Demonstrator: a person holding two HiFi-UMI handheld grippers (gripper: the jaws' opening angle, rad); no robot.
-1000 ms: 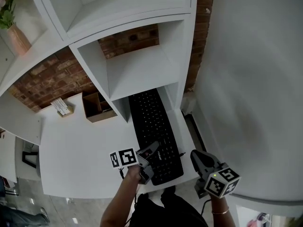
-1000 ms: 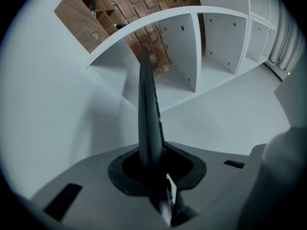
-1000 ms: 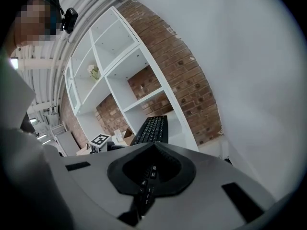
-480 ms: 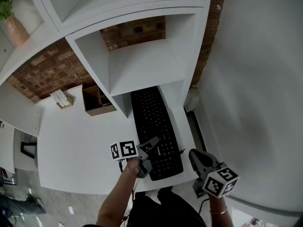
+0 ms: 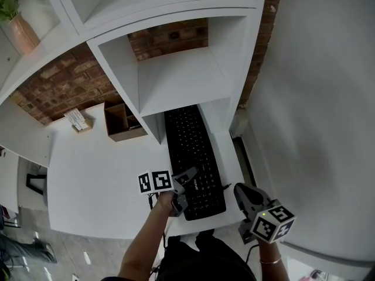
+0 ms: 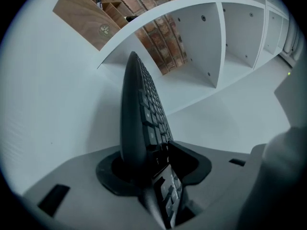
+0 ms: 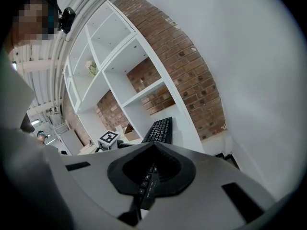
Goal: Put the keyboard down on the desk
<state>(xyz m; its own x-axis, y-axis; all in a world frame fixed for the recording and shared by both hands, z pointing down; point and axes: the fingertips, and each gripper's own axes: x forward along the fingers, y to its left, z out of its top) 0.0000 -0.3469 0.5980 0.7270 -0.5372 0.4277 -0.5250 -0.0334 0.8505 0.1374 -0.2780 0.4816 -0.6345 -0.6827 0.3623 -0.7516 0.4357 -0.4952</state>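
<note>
The black keyboard (image 5: 193,157) lies flat on the white desk (image 5: 94,174), its far end tucked under the shelf unit. My left gripper (image 5: 186,191) sits at its near left corner. In the left gripper view the keyboard (image 6: 139,109) runs edge-on out from between the jaws of the left gripper (image 6: 153,152); they are opening, and a small gap shows beside the keys. My right gripper (image 5: 241,192) hovers just off the near right corner, apart from the keyboard. In the right gripper view, keys of the keyboard (image 7: 160,129) show through a narrow slit in the right gripper (image 7: 152,150).
A white shelf unit (image 5: 176,81) overhangs the desk's back. A wooden box (image 5: 120,124) and a small card holder (image 5: 78,120) stand at the back left. A vase (image 5: 22,34) sits on a high shelf. A thin cable (image 5: 224,187) lies by the keyboard's right edge.
The head view has shifted a little. The keyboard stays on the desk, and both grippers keep their places beside its near corners.
</note>
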